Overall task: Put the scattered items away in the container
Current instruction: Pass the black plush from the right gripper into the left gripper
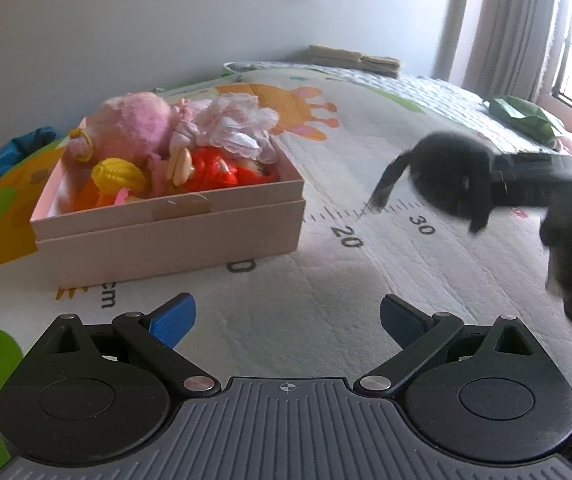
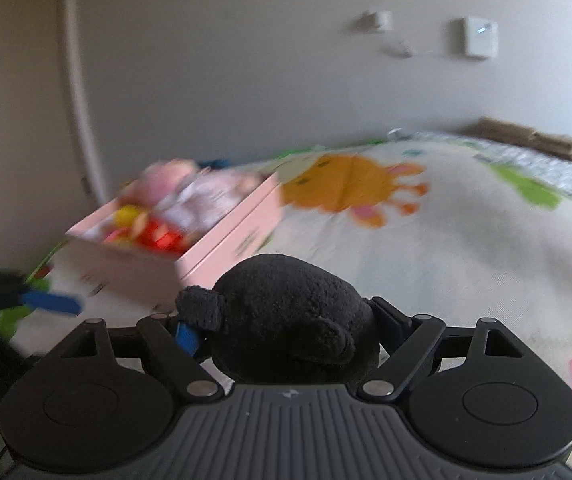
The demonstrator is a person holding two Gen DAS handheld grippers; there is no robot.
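A pink cardboard box [image 1: 173,236] on the play mat holds several soft toys, among them a pink plush [image 1: 133,124], a frilly doll [image 1: 237,124] and red and yellow toys. My left gripper [image 1: 288,320] hovers low in front of the box, open, nothing between its blue pads. A black plush toy [image 2: 286,320] fills my right gripper [image 2: 286,332], whose jaws press on it from both sides. In the left wrist view that black plush [image 1: 450,172] hangs in the air right of the box, blurred. The box [image 2: 189,240] lies ahead and left of the right gripper.
A patterned play mat [image 1: 366,272] with a printed ruler and a giraffe covers the floor. A blue cloth [image 1: 17,152] lies by the wall left of the box. Folded brown items [image 1: 358,60] and a green bag [image 1: 526,114] sit at the far edge near the curtain.
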